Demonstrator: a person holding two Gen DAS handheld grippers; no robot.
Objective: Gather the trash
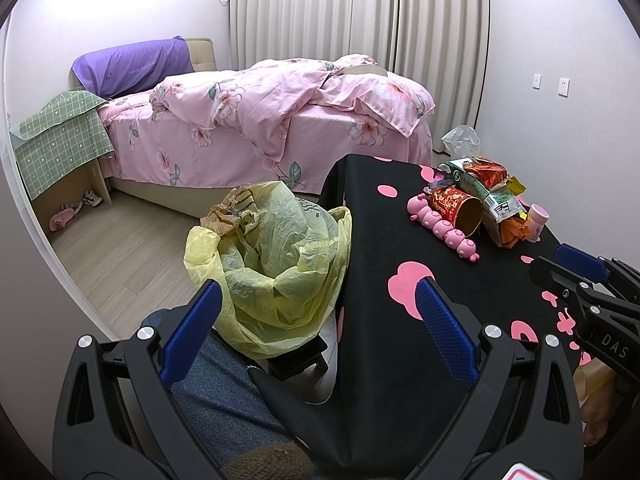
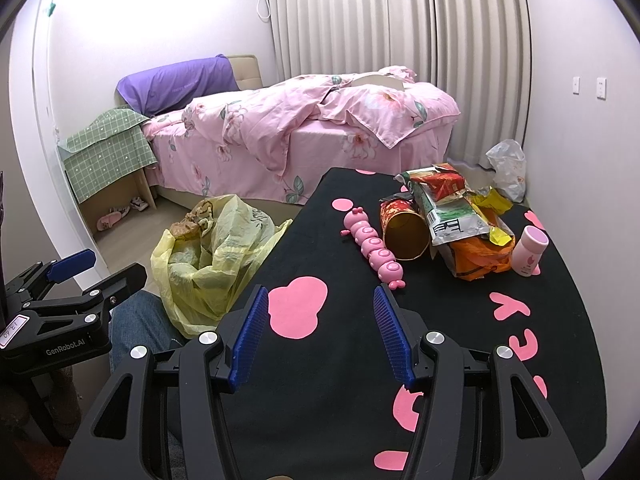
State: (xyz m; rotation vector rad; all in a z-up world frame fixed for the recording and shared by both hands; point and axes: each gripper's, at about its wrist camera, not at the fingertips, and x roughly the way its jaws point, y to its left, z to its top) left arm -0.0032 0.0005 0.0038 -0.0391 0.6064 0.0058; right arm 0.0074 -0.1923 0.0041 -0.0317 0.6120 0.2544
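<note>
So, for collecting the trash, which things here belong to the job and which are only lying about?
For the job:
- yellow trash bag, open beside the table
- red paper tube
- green-white wrapper
- orange wrapper
- left gripper and right gripper, both open and empty

Probably just lying about:
- pink caterpillar toy
- pink bottle
- slippers

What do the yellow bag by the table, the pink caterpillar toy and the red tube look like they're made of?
Yellow bag: thin plastic film, crinkled, translucent and slightly glossy. Pink caterpillar toy: probably hard moulded plastic, with smooth, shiny segments. Red tube: likely cardboard, with a printed outside and a plain matte yellowish inside at its open end.
</note>
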